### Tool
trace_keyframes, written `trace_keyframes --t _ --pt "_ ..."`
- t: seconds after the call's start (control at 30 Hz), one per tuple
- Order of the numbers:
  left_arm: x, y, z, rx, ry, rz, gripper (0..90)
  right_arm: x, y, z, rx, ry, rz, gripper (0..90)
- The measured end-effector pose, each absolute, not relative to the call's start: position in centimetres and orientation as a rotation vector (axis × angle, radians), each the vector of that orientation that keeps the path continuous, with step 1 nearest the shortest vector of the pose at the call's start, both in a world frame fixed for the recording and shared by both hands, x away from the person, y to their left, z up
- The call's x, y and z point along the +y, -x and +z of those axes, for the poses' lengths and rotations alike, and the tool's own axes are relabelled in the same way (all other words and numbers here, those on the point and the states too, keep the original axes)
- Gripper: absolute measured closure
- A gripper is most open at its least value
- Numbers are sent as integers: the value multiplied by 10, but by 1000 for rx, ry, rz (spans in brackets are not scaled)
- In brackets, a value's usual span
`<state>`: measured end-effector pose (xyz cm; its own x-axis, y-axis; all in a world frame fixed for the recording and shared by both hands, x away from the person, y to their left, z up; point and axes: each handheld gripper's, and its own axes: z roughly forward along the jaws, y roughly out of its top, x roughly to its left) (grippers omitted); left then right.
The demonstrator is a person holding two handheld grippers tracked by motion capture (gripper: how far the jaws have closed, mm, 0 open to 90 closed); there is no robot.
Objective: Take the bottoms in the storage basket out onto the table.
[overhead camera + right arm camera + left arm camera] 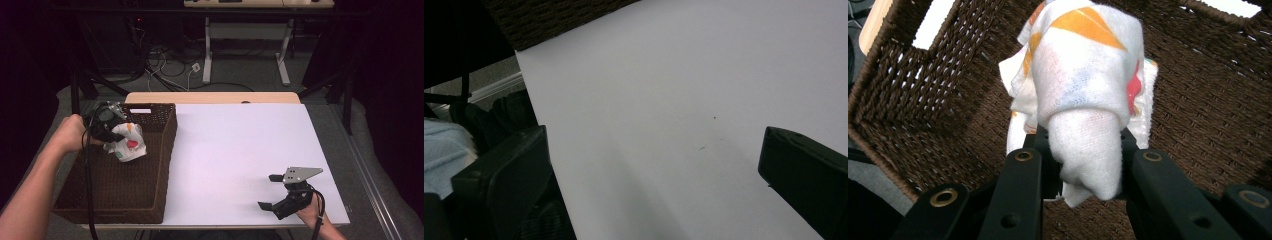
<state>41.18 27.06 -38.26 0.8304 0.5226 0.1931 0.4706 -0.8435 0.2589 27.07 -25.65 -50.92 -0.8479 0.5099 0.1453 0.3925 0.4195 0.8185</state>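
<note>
Now my left gripper [1087, 165] has its jaws closed on a bunched white cloth [1083, 95] with orange and red print, and I hold it over the inside of the brown woven basket [165, 150]. From the high view I see the cloth [128, 143] hanging at the far left part of the basket, near its left wall, and my left hand [75, 132] is just outside that wall. My right gripper [270, 192] is well apart from it, low over the white table [235, 150] near the front right corner, and its jaws stand wide open with nothing between them. I can read no label or writing anywhere. The left gripper view shows the weave of the basket walls close; the right gripper view shows a corner of the basket [554, 20] and the table edge.
</note>
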Motion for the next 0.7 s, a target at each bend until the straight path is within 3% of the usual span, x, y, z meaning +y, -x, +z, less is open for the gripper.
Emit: trace_keyframes --t 0.7 --pt "258 -405 -353 585 -2854 365 751 -256 -271 -510 2543 -813 1404 1"
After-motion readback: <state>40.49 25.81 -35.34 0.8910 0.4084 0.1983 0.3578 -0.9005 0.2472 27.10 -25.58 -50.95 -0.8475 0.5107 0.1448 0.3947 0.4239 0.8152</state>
